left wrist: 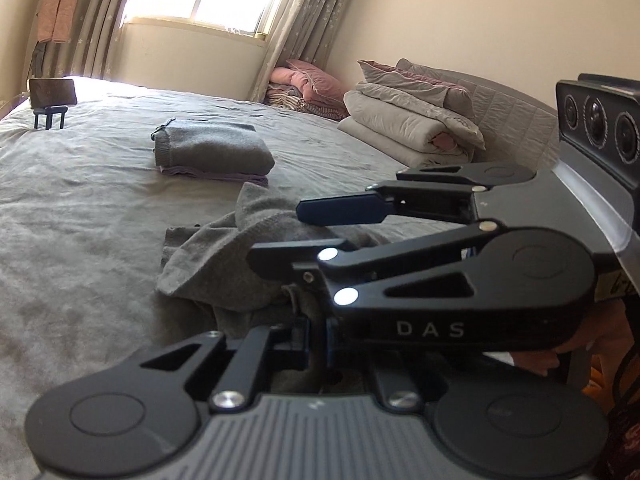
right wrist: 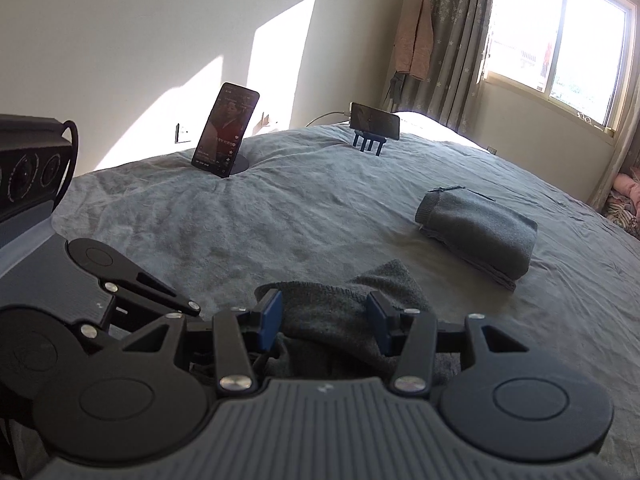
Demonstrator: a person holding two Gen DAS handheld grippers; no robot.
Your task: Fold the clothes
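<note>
A crumpled grey knit garment lies on the bed in front of both grippers. My left gripper is shut, pinching an edge of that garment at the bottom of the left wrist view. My right gripper stands with its blue pads apart. A bunched part of the grey garment sits between them, and I see no clear squeeze. From the left wrist view, the right gripper reaches in from the right over the cloth. A folded grey garment rests on a purple one further back.
The grey bed sheet is wrinkled. An upright phone on a stand and a second phone stand at the far edge. Folded quilts and pink bedding are piled by the headboard. A hand holds the right gripper.
</note>
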